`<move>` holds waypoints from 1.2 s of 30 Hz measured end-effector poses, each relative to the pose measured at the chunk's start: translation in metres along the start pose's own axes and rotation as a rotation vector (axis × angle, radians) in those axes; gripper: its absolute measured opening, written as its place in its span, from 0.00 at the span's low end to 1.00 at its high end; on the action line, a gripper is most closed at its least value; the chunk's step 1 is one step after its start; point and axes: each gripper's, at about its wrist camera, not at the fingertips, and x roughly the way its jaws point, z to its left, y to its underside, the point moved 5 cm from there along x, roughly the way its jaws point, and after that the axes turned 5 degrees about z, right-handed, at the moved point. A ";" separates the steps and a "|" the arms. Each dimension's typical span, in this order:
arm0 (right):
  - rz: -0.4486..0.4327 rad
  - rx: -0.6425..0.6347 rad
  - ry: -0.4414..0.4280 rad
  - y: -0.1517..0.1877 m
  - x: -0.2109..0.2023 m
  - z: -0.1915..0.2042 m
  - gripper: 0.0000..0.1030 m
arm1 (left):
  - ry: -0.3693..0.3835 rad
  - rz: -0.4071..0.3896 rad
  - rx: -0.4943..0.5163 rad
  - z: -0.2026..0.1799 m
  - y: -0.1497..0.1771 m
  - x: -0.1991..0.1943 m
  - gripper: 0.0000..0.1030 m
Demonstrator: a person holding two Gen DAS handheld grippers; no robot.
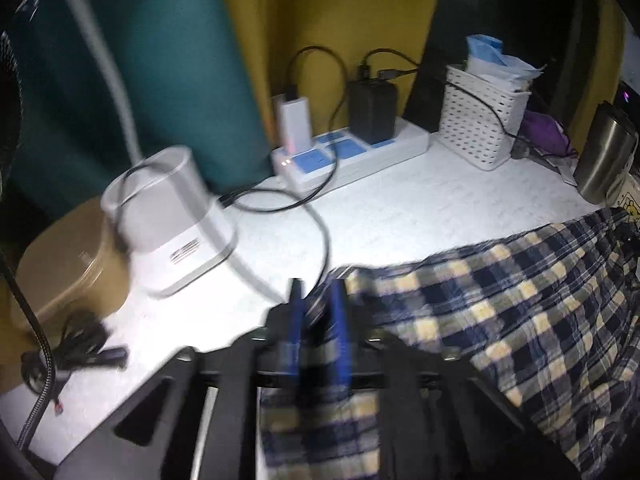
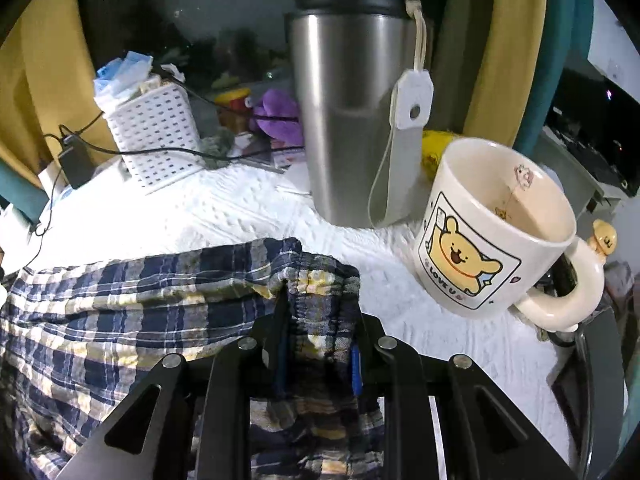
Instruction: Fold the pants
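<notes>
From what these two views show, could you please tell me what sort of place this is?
Probably a cluttered desk in a bedroom or dorm: a power strip with chargers plugged in, a cartoon mug beside a steel tumbler, and plaid pants spread on the white surface.

The blue, cream and grey checked pants (image 2: 120, 300) are thin woven cloth, crinkled and matt, with a puckered, gathered edge at the far right. They lie on a white table cover (image 2: 224, 216) with a raised, quilted-looking pattern and a soft matt look. On the far right the tall brushed steel tumbler (image 2: 340, 120) has a satin metal sheen and a dark matt plastic lid. Just right of it, the cream mug with a yellow bear print (image 2: 492, 236) is glossy glazed ceramic. On the far left the white perforated basket (image 2: 156, 136) is smooth plastic. The white power strip (image 1: 360, 152) looks like hard, smooth plastic too.
</notes>
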 end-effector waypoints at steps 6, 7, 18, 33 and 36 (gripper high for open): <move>0.021 0.013 -0.002 -0.001 0.002 -0.001 0.70 | -0.020 0.033 -0.054 0.023 0.030 -0.017 0.42; 0.016 0.016 -0.013 0.000 -0.001 -0.003 0.83 | -0.021 0.033 -0.066 0.026 0.035 -0.022 0.42; -0.064 -0.016 -0.005 0.030 -0.076 -0.028 0.83 | 0.036 0.024 -0.133 0.025 0.082 -0.068 0.53; -0.028 0.026 -0.031 0.147 -0.134 -0.064 0.83 | 0.088 0.044 -0.120 0.004 0.160 -0.100 0.53; -0.022 0.019 -0.049 0.161 -0.136 -0.058 0.83 | 0.097 0.060 -0.113 -0.001 0.173 -0.102 0.53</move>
